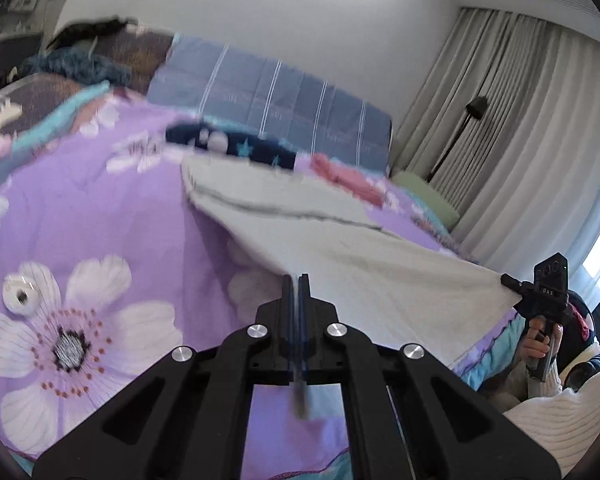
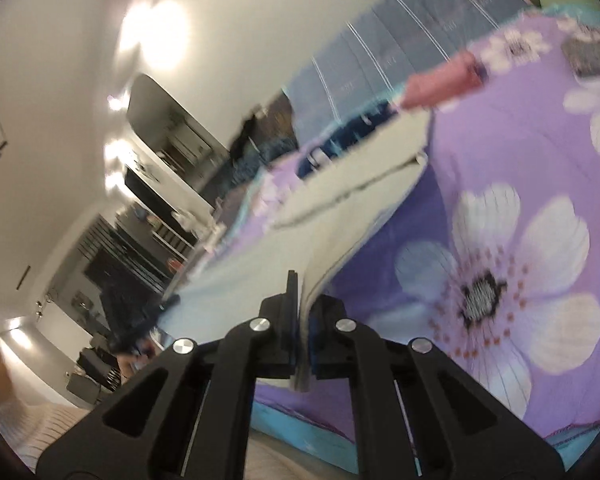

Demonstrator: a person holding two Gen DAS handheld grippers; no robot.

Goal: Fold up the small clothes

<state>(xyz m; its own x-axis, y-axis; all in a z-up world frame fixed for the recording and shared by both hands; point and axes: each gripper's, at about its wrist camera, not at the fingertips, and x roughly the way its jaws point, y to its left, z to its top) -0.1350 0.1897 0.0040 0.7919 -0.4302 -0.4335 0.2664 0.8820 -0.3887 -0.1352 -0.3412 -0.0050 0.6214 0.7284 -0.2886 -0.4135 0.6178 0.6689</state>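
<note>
A white garment [image 1: 340, 240] with a thin dark seam line lies stretched over a purple flowered bedspread [image 1: 100, 208]. My left gripper [image 1: 299, 280] is shut on its near left corner and lifts that edge off the bed. My right gripper [image 1: 508, 280] shows at the right in the left wrist view, shut on the garment's other near corner. In the right wrist view the right gripper [image 2: 300, 280] pinches the white garment [image 2: 340, 208], which runs away toward the far side of the bed.
A navy patterned cloth [image 1: 236, 144] and a pink cloth [image 1: 348, 180] lie beyond the garment. A blue striped pillow [image 1: 276, 96] sits at the headboard side. Grey curtains [image 1: 520, 140] and a floor lamp [image 1: 460, 132] stand at right. The bed's blue-edged side [image 2: 300, 428] is near me.
</note>
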